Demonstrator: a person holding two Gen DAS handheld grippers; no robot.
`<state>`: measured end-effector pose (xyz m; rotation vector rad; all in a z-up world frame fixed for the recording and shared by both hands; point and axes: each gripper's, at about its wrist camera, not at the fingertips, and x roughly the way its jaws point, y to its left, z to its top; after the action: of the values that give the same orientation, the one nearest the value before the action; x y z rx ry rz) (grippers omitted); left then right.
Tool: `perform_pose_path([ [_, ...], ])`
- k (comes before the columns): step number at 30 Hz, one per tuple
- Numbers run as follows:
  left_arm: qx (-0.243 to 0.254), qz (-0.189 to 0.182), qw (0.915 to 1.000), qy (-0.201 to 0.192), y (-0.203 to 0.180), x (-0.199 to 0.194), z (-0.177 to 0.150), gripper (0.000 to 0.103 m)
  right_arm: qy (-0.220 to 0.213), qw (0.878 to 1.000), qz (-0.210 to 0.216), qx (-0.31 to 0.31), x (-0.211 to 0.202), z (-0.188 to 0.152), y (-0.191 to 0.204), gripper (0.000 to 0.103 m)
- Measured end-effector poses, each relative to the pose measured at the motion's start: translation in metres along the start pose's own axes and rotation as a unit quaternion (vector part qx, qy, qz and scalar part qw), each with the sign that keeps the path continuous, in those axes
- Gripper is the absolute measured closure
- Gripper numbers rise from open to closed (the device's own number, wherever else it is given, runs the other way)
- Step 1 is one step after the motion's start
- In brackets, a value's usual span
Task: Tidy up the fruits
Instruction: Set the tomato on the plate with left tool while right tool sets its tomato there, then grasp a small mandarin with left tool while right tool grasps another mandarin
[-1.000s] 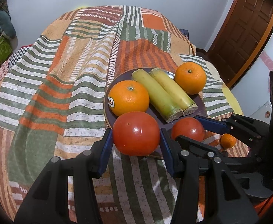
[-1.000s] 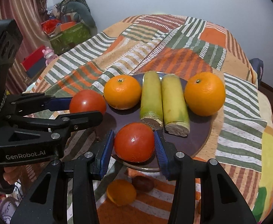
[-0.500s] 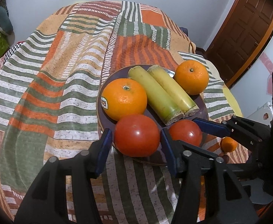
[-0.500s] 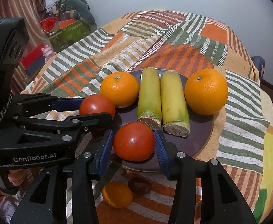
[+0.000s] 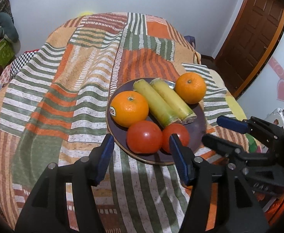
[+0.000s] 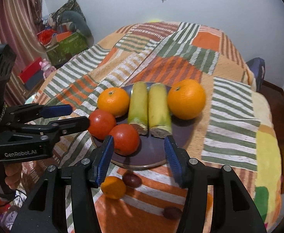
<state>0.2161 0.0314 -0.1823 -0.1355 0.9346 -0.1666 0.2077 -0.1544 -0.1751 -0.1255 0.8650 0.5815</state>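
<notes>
A dark round plate (image 5: 199, 125) (image 6: 151, 153) lies on the striped cloth. On it are two oranges (image 5: 129, 108) (image 5: 190, 88), two yellow-green stalk pieces (image 5: 161, 104) (image 6: 147, 106) and two red tomatoes (image 5: 144, 136) (image 5: 178, 136). My left gripper (image 5: 141, 157) is open and empty, just behind the left tomato, at the plate's near rim. My right gripper (image 6: 139, 159) is open and empty over the plate's near edge; the right tomato (image 6: 125, 139) sits beside its left finger. Each gripper shows in the other's view (image 6: 62, 116) (image 5: 225, 134).
A small orange (image 6: 113, 187) and two dark round fruits (image 6: 131, 179) (image 6: 172, 212) lie on the cloth below the plate's near rim. Boxes and toys (image 6: 64, 44) stand at the far left, a wooden door (image 5: 252, 29) at the right.
Both grippers have opened, let go of their tomatoes and drawn back a little. The two tomatoes now rest side by side on the plate's near part.
</notes>
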Motion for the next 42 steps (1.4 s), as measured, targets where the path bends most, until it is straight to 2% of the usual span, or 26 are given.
perform_pose_path([
  [6, 0.01, -0.009, 0.9999, -0.01, -0.017, -0.019, -0.005, 0.044, -0.021, 1.0, -0.02, 0.008, -0.026, -0.006, -0.012, 0.052],
  [10, 0.022, -0.017, 0.9996, -0.003, -0.033, -0.022, -0.012, 0.043, -0.03, 0.999, -0.033, 0.023, -0.04, -0.017, -0.025, 0.047],
  [24, 0.041, -0.031, 0.9967, 0.063, -0.073, 0.013, -0.042, 0.043, -0.001, 0.995, -0.065, 0.071, -0.051, -0.069, -0.065, 0.047],
  [30, 0.048, -0.021, 0.9952, 0.083, -0.08, 0.029, -0.051, 0.043, 0.01, 0.994, -0.057, 0.096, -0.045, -0.08, -0.078, 0.047],
  [36, 0.058, -0.012, 0.9947, 0.084, -0.084, 0.035, -0.052, 0.043, 0.002, 0.995, -0.044, 0.087, -0.037, -0.077, -0.072, 0.047],
  [42, 0.059, -0.016, 0.9942, 0.088, -0.086, 0.04, -0.052, 0.055, 0.016, 0.995, -0.028, 0.093, -0.019, -0.077, -0.074, 0.049],
])
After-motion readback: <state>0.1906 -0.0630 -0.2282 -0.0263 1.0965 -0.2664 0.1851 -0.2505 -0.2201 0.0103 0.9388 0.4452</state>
